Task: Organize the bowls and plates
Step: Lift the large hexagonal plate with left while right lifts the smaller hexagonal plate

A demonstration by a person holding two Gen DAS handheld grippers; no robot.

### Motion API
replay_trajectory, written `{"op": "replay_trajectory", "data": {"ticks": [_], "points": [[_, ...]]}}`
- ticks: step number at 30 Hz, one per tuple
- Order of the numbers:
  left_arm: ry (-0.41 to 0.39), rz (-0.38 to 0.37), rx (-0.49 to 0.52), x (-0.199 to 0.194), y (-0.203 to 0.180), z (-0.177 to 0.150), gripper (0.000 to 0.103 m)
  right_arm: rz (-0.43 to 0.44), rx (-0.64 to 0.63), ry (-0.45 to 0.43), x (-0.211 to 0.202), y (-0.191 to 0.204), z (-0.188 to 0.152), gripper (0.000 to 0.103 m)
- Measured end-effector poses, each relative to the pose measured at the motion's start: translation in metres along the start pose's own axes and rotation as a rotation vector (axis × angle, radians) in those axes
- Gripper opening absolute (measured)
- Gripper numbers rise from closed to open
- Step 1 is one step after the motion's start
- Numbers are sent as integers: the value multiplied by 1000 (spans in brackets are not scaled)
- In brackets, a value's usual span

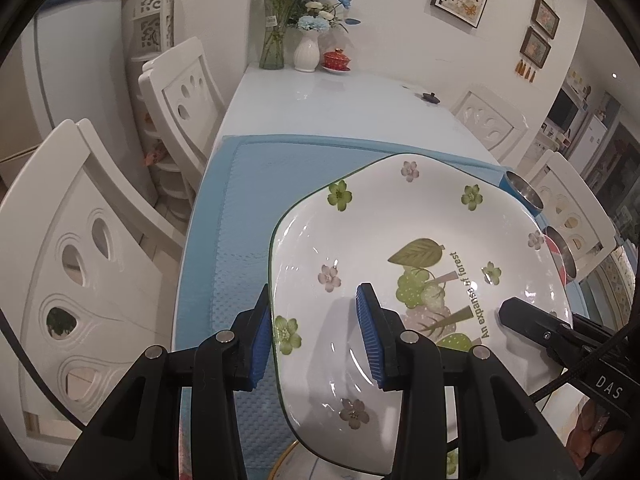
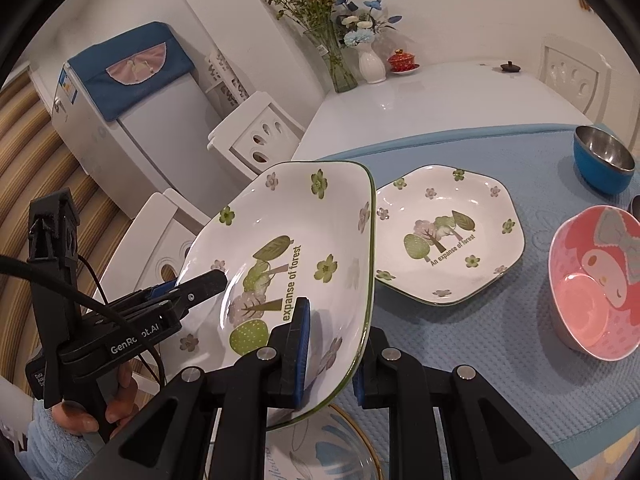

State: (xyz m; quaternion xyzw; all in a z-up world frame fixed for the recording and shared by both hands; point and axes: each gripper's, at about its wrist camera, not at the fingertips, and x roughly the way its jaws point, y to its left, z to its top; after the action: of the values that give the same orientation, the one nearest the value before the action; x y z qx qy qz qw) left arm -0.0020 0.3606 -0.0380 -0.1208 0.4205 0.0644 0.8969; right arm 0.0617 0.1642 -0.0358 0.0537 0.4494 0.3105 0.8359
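White chairs (image 1: 80,248) and a white wall stand around my worktop (image 1: 320,96), which has a soft, bumpy blue mat (image 1: 224,240) on it. I hold one flower plate (image 2: 288,264) up in the air with both of my tools. My left tool (image 1: 316,336) is squeezed onto the plate's left edge, one blue pad on top and one under. My right tool (image 2: 330,356) is pinched tight on the other edge the same way. The plate is tilted, and it sits above a glass plate with a gold rim (image 2: 340,452). It is shiny and smooth, with rounded corners, a thin green line at the edge and little trees painted inside. I think it could slip, because shiny china is slippery and my pads only bite the rim. If my two hands pull apart or twist, it might drop and crack the glass one below. A second flower plate (image 2: 448,236) lies flat on the mat close by. A pink bowl (image 2: 592,284) and a blue bowl with a metal inside (image 2: 604,164) sit farther right, so I must not bump them.
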Motion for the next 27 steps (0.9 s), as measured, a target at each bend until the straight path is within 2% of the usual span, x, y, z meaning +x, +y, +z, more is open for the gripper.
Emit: {"op": "replay_trajectory", "data": {"ticks": [18, 27], "points": [[-1, -47, 74, -9, -37, -16, 36, -88, 15, -70, -46, -10, -29, 17], [0, -43, 54, -15, -43, -31, 36, -84, 7, -66, -60, -12, -45, 17]]}}
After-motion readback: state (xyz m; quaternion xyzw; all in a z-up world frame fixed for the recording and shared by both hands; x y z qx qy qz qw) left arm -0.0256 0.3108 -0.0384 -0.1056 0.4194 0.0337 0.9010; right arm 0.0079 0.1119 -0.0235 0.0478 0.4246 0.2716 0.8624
